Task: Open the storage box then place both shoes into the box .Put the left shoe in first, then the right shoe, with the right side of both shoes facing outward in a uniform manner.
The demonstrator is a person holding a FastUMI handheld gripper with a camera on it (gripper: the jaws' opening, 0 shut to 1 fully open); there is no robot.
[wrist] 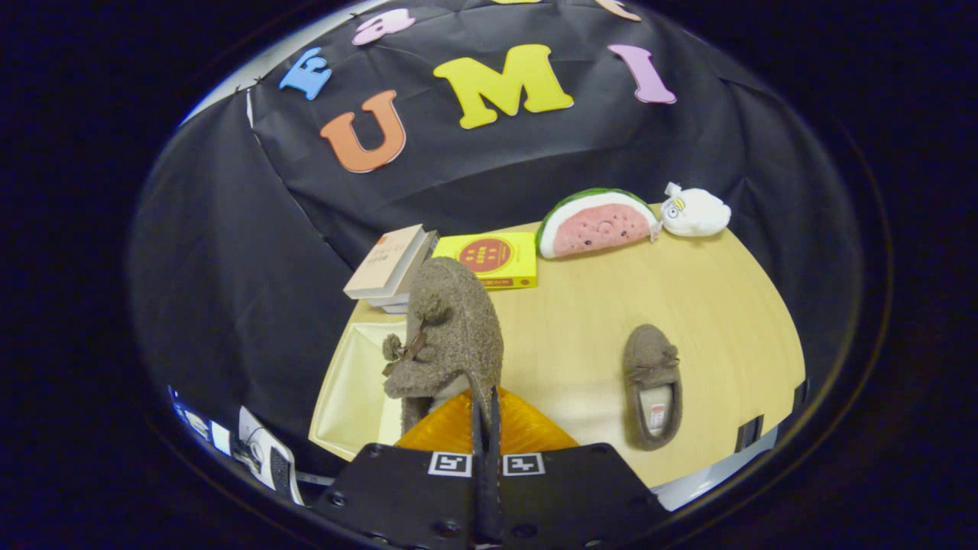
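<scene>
The tongs (486, 401) are closed on a fuzzy brown shoe (447, 336). The two fingers stand pressed close together, and the thin edge of the shoe's opening is pinched between them. The shoe hangs lifted, with its toe pointing up and away from the fingers and its opening turned down toward them. A small dark bow (409, 350) sits on its front, and the pale lining shows just beside the fingers.

Under the lifted shoe, on the near left corner of the counter (710, 305), stands the storage box (348, 389). It is pale, almost cream, and its inside shows open to the left of the shoe. An orange ribbed part (527, 429) shows just ahead of the fingers, on both sides of them; I cannot tell exactly what it belongs to.

The second shoe (652, 384) lies flat on the light wooden counter, to the right of the fingers and well apart from the box. Its toe points away, and its opening faces up, with a small label inside.

Beyond the held shoe, at the back of the counter, there is a stack of books (390, 267) and beside it a yellow book (490, 258). To the right of it stands a plush watermelon slice (597, 223), and a small white plush toy (695, 212) lies just beside that. The black cloth wall (229, 267) rises behind all of them.
</scene>
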